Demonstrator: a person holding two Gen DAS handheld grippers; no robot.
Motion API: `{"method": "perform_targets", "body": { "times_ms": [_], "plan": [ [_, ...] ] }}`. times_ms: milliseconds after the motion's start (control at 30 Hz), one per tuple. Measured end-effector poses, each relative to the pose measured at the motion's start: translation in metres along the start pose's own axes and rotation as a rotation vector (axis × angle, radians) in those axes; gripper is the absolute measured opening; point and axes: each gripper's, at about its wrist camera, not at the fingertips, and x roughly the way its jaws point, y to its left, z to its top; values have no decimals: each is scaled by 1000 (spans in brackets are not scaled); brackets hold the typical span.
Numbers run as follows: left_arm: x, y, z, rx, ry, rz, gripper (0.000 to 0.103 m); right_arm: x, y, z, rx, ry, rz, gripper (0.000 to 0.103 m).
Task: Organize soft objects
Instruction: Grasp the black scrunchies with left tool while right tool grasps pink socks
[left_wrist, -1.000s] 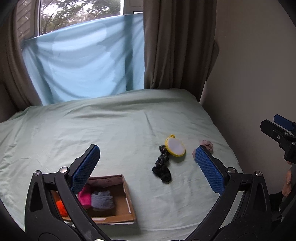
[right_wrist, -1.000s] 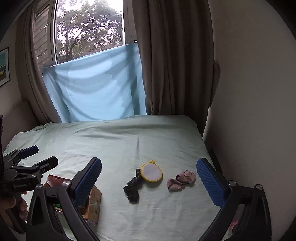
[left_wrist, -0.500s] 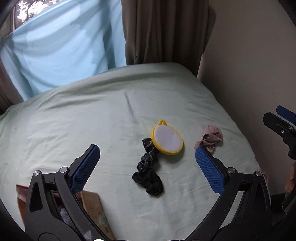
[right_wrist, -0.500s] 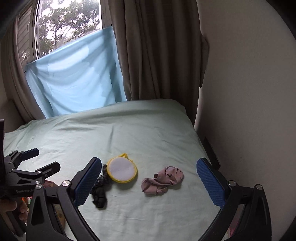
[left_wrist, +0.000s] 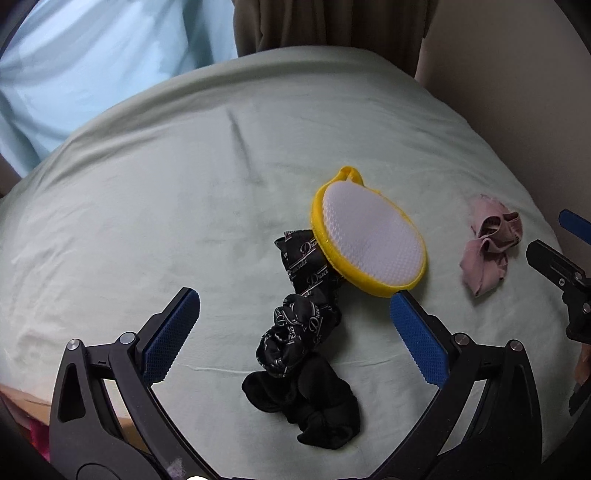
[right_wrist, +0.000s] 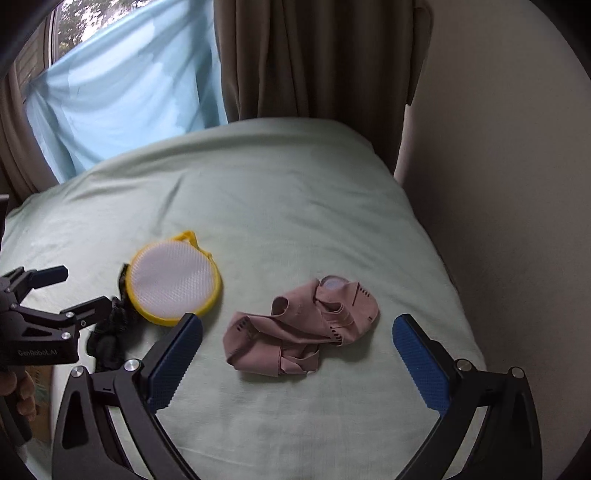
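Note:
A black printed cloth (left_wrist: 303, 350) lies crumpled on the pale green bed, between the open jaws of my left gripper (left_wrist: 295, 328). A round yellow-rimmed white pad (left_wrist: 369, 243) rests partly on its far end. A pink garment (right_wrist: 303, 328) lies to the right, between the open jaws of my right gripper (right_wrist: 297, 350). The pink garment also shows in the left wrist view (left_wrist: 487, 251). The pad (right_wrist: 171, 280) and the black cloth (right_wrist: 109, 332) show at the left of the right wrist view, behind the left gripper (right_wrist: 61, 291). Both grippers are empty.
The bed sheet (right_wrist: 277, 206) fills both views. A brown curtain (right_wrist: 317, 55) and a light blue cloth (right_wrist: 122, 85) hang behind the bed. A beige wall (right_wrist: 498, 166) runs along the bed's right edge. A cardboard box edge (left_wrist: 22, 398) shows at lower left.
Both grippers have moved forward and down toward the bed. The black cloth now sits between the left jaws, the pink garment between the right jaws. The box has slid almost out of view.

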Motion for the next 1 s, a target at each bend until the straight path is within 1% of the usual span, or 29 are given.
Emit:
{"method": "perform_targets", "body": {
  "times_ms": [200, 267, 367, 400, 433, 500, 567, 600, 633, 700, 733, 767, 800, 867, 967, 1000],
  "plan": [
    [29, 5, -1, -9, 30, -4, 102, 38, 1, -12, -73, 26, 5, 102],
    [38, 5, 0, -5, 35, -5, 99, 49, 0, -13, -86, 33, 5, 102],
    [53, 4, 1, 4, 49, -6, 91, 65, -2, -14, -99, 42, 8, 102],
    [59, 4, 1, 9, 56, -8, 85, 70, -2, -14, -104, 46, 11, 102],
    [63, 3, 2, 13, 64, -12, 76, 76, -2, -14, -109, 50, 13, 102],
    [70, 1, 2, 17, 77, -30, 66, 88, -2, -16, -117, 63, 11, 102],
    [72, -2, 3, 29, 66, -37, 59, 97, -4, -18, -112, 77, 12, 102],
    [72, -4, 3, 41, 62, -43, 50, 101, -5, -19, -105, 83, 14, 102],
    [71, -7, 3, 54, 61, -48, 44, 106, -6, -21, -98, 87, 14, 102],
    [70, -11, 4, 74, 59, -46, 40, 108, -7, -22, -87, 82, 12, 95],
    [70, -11, 4, 77, 62, -51, 37, 109, -6, -22, -85, 81, 2, 88],
    [70, -11, 6, 74, 65, -57, 35, 109, -7, -22, -82, 82, -11, 80],
    [70, -10, 7, 66, 65, -60, 34, 108, -8, -22, -74, 83, -26, 75],
    [69, -7, 8, 46, 68, -66, 32, 105, -11, -21, -56, 85, -49, 59],
    [66, -2, 9, 22, 66, -64, 31, 100, -16, -21, -33, 91, -67, 47],
    [64, -1, 10, 16, 64, -60, 30, 98, -17, -21, -27, 92, -67, 45]
  ]
}}
